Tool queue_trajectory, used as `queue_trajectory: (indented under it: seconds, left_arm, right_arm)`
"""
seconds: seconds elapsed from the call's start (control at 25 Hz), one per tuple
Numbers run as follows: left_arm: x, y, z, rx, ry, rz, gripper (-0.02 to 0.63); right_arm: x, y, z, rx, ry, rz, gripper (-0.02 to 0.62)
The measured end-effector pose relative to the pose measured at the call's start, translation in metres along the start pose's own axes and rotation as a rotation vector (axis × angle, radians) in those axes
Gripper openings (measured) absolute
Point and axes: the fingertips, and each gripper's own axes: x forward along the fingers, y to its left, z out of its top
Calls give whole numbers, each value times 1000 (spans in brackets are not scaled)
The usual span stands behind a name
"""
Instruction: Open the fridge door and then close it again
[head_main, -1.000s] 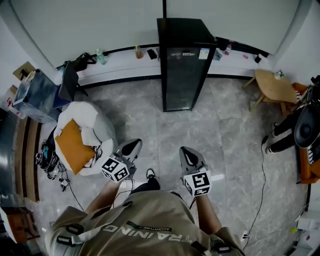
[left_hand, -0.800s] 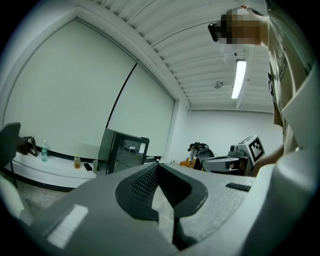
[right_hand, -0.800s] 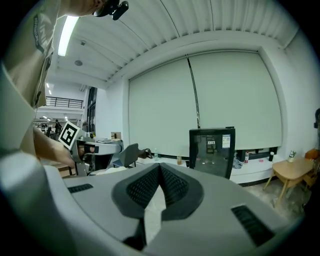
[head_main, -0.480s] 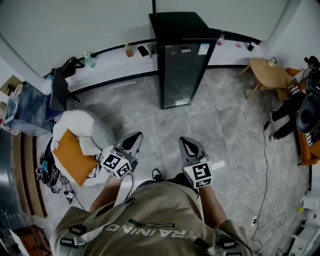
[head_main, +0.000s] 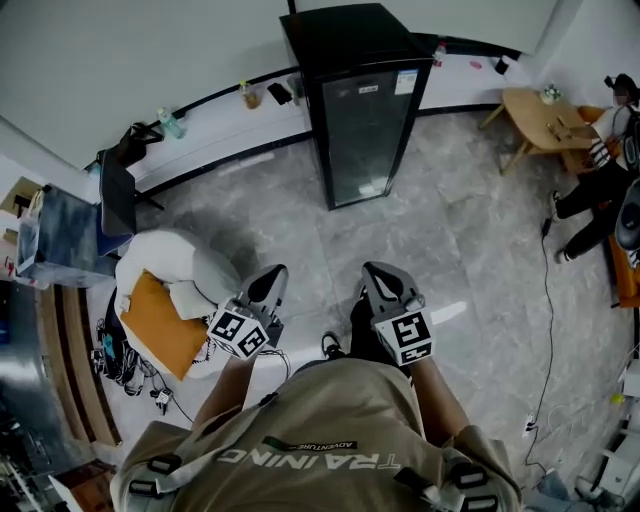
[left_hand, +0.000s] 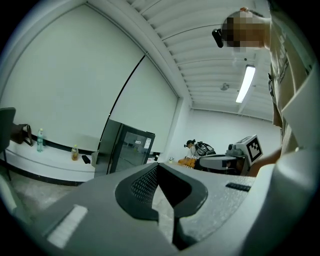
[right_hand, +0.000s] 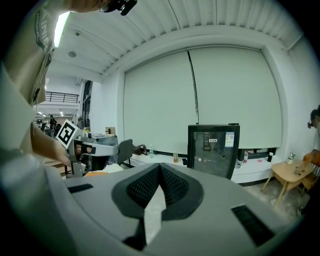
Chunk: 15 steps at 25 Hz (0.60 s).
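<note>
The black fridge (head_main: 360, 110) with a dark glass door stands shut against the far wall, a few steps ahead of me. It also shows in the left gripper view (left_hand: 125, 152) and in the right gripper view (right_hand: 212, 150). My left gripper (head_main: 272, 278) and right gripper (head_main: 377, 277) are held side by side in front of my body, far short of the fridge and pointing toward it. Both are shut, jaws tip to tip with nothing between them, as seen on the left gripper (left_hand: 158, 167) and the right gripper (right_hand: 160, 167).
A white beanbag with an orange cushion (head_main: 165, 300) lies on the floor at my left. A white ledge (head_main: 200, 130) with bottles runs along the wall. At the right are a round wooden table (head_main: 545, 115), a seated person (head_main: 600, 190) and a floor cable (head_main: 548, 300).
I have walked toward the fridge, which now looks larger and sits further left in the head view. Both grippers stay shut in front of my body.
</note>
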Motion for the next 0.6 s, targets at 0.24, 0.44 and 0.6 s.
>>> queue_trajectory:
  seconds: [0.24, 0.44, 0.6]
  left_arm:
    - [36, 24, 22, 39, 17, 44, 0]
    - [87, 41, 43, 53, 19, 53, 0]
    - [129, 50, 56, 54, 12, 71, 0]
  right_arm:
    - [41, -45, 11, 8, -34, 37, 5]
    - [77, -94, 31, -3, -75, 60, 5]
    - [92, -129, 32, 13, -71, 80, 5]
